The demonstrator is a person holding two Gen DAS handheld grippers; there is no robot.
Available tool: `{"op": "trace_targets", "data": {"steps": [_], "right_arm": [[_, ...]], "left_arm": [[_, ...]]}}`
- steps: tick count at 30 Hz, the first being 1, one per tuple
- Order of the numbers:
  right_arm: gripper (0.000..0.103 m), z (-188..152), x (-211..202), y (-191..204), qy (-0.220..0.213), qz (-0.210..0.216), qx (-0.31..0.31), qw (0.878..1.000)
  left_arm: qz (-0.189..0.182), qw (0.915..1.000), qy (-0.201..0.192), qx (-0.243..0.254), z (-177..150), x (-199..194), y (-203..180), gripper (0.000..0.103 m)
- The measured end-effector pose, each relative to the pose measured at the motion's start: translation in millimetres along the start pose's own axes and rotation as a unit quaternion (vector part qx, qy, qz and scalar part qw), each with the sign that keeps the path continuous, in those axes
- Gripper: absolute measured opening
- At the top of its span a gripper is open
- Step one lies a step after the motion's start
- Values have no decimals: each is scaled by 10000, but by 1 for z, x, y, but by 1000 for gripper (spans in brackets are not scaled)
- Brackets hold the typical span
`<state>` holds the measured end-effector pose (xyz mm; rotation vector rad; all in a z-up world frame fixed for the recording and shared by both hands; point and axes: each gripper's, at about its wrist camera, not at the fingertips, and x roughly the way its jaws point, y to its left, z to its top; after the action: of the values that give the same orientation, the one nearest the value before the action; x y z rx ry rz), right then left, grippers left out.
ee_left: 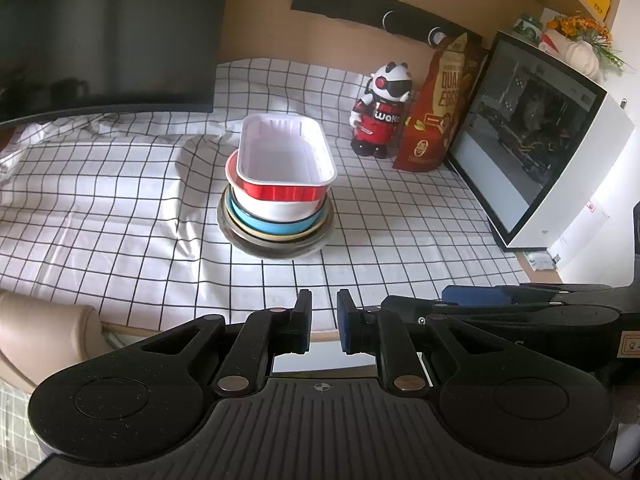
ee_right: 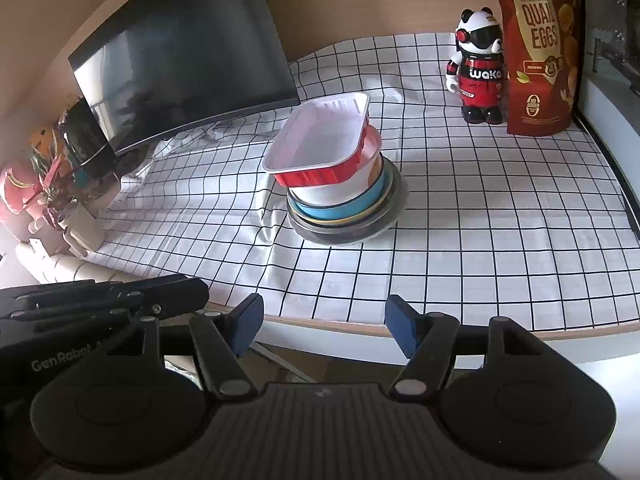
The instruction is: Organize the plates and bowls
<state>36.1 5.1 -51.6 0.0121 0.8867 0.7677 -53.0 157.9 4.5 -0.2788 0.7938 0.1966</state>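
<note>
A stack of dishes stands mid-table on the checked cloth. A red foil tray (ee_left: 286,160) with a white inside sits on top, tilted, over a white bowl (ee_left: 276,208), a blue bowl (ee_left: 272,227), a yellow-rimmed plate and a grey plate (ee_left: 276,250). The stack also shows in the right wrist view, with the tray (ee_right: 320,142) above the grey plate (ee_right: 348,232). My left gripper (ee_left: 324,322) is empty at the table's front edge, its jaws a narrow gap apart. My right gripper (ee_right: 324,330) is open and empty, also at the front edge, well short of the stack.
A dark monitor (ee_left: 108,36) stands at the back left. A panda figure (ee_left: 380,112), a quail-egg bag (ee_left: 440,108) and a white glass-sided case (ee_left: 540,140) stand at the right. Plants and toys (ee_right: 36,188) sit far left. The cloth is wrinkled left of the stack.
</note>
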Motion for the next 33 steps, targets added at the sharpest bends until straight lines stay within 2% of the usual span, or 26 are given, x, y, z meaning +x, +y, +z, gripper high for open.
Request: {"op": "trace_targets", "data": {"steps": [33], "right_arm": [[68, 1, 5, 3, 23, -73, 40, 10000]], "left_arm": [[-77, 9999, 74, -35, 4, 6, 8, 17]]}}
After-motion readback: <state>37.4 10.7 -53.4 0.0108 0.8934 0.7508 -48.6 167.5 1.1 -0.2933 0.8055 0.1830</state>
